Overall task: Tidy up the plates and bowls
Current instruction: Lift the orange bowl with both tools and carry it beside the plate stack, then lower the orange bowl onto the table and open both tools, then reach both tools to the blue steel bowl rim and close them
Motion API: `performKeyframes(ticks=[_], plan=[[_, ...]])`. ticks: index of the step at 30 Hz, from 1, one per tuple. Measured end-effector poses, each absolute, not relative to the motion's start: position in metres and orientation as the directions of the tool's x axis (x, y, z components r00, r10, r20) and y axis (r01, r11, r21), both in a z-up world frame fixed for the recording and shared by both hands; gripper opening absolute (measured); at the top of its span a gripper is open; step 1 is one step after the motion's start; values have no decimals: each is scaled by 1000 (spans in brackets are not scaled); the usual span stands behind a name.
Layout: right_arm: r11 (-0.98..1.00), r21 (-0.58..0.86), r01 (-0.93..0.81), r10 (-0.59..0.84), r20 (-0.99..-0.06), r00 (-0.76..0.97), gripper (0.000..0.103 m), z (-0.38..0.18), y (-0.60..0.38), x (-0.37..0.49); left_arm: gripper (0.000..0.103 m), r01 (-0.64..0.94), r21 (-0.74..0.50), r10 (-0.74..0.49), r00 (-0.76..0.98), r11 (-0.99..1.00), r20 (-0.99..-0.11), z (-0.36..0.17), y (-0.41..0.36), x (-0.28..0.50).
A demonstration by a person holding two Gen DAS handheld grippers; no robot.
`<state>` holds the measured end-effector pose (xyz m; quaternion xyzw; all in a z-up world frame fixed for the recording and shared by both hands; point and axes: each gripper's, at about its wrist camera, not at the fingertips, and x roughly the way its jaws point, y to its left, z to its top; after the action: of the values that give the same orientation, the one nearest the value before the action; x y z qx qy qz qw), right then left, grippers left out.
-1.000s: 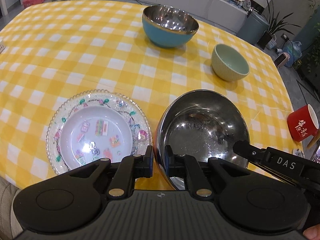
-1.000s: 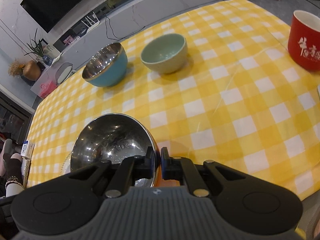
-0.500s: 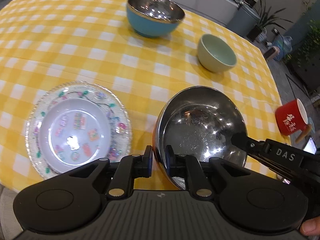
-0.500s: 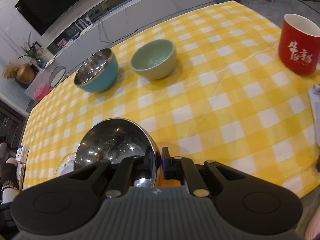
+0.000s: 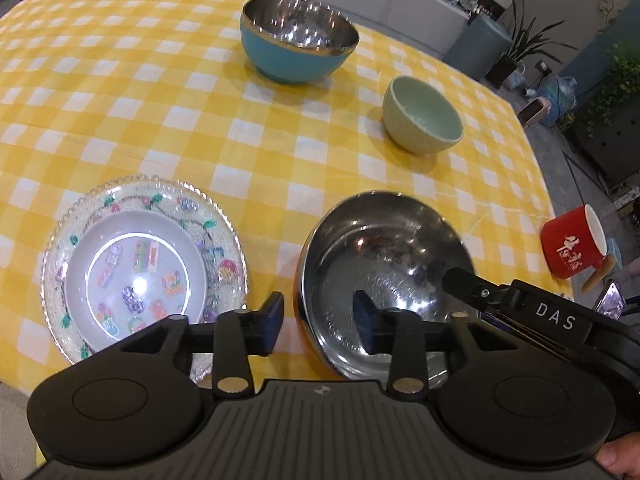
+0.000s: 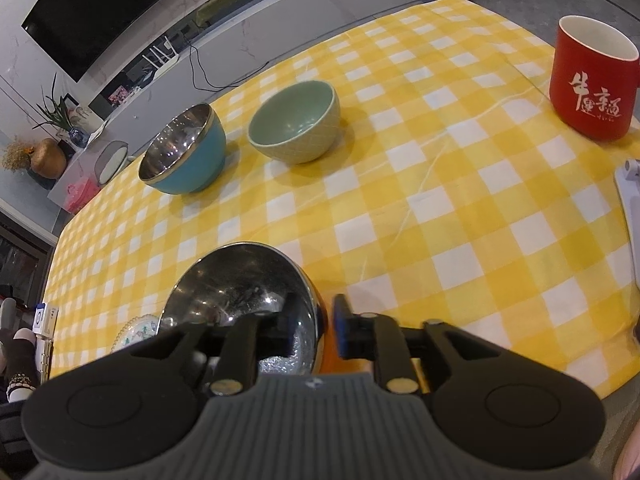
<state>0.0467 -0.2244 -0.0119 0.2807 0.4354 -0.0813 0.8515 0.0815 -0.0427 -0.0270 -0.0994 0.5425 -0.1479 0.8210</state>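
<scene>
The left gripper (image 5: 316,322) stood spread astride the steel bowl's (image 5: 384,264) near rim, and the right gripper (image 6: 312,330) was likewise spread over its far rim, neither pinching. The bowl sat at the table's (image 5: 160,92) near edge beside the stacked patterned plates (image 5: 140,264). The blue bowl (image 5: 296,40) and green bowl (image 5: 422,114) remained apart, so nesting looked undone.

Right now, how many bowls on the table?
3. Steel bowl nearest, straddled by both open grippers; blue bowl at the far side; green bowl to the blue bowl's right. None seems hidden.
</scene>
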Motion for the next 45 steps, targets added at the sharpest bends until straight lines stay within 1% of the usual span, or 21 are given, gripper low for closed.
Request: performKeyframes(ticks=[3, 6, 10, 14, 20, 23, 28, 32, 37, 43, 44, 45], plan=[[835, 406, 371, 99, -774, 625, 39, -7, -223, 46, 44, 148, -302, -336, 390, 942, -857, -20, -40, 80], [856, 373, 357, 61, -759, 648, 44, -1, -219, 44, 44, 151, -293, -330, 422, 944, -844, -11, -34, 79], [889, 311, 336, -10, -721, 693, 48, 9, -209, 42, 44, 151, -292, -329, 468, 944, -821, -1, -22, 84], [904, 309, 296, -9, -678, 735, 48, 13, -199, 44, 44, 155, -320, -353, 494, 935, -794, 10, -10, 94], [923, 280, 265, 2, -691, 723, 48, 19, -180, 72, 44, 185, -229, -294, 543, 956, -787, 24, -4, 116], [929, 272, 249, 3, -681, 733, 48, 28, -170, 91, 44, 200, -200, -280, 564, 959, -777, 31, -1, 127], [931, 280, 232, 16, -669, 743, 48, 41, -154, 130, 44, 190, -194, -271, 604, 962, -749, 41, 9, 153], [937, 268, 225, 7, -658, 753, 48, 46, -141, 159, 48, 174, -192, -259, 638, 966, -726, 43, 17, 175], [940, 254, 229, -6, -656, 755, 50, 45, -130, 194, 50, 149, -174, -228, 675, 973, -701, 37, 23, 204], [923, 266, 278, -23, -684, 729, 54, 31, -128, 234, 52, 142, -176, -225, 690, 974, -688, 23, 26, 239], [919, 272, 285, -21, -689, 724, 56, 28, -127, 241, 52, 138, -174, -221, 689, 975, -690, 20, 26, 244], [914, 280, 294, -19, -693, 720, 61, 25, -126, 246, 52, 127, -168, -209, 689, 978, -694, 16, 25, 249]])
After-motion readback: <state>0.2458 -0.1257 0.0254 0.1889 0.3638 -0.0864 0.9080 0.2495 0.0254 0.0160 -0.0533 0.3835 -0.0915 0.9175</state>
